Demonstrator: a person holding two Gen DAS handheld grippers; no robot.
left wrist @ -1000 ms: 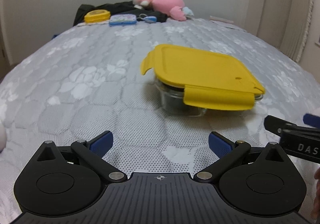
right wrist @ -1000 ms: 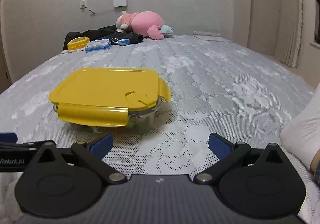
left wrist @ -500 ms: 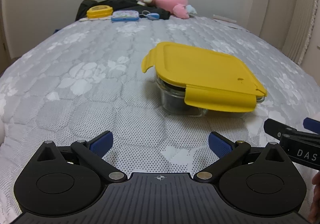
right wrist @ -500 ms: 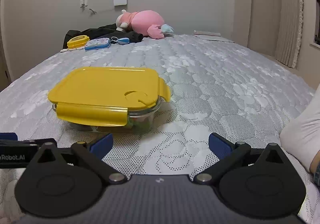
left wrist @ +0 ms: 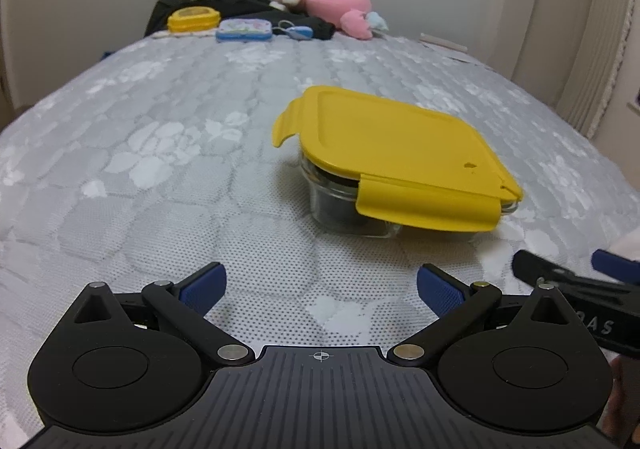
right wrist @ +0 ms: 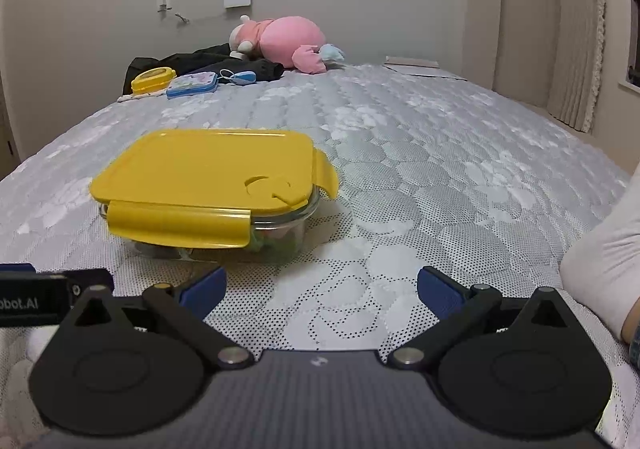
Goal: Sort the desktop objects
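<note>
A glass food container (left wrist: 352,205) with a yellow snap lid (left wrist: 400,145) sits mid-mattress (left wrist: 160,153), just ahead of both grippers. The left gripper (left wrist: 320,285) and right gripper (right wrist: 322,285) are spread wide and empty. The container is likely heavy, rigid, slippery and breakable; its lid flaps give the safest grip.

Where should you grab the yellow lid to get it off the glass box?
Probably by the long flap on the near side of the yellow lid. It sticks out past the glass box, so the open right hand-held gripper could come straight forward, pinch it top and bottom, then lift.
</note>
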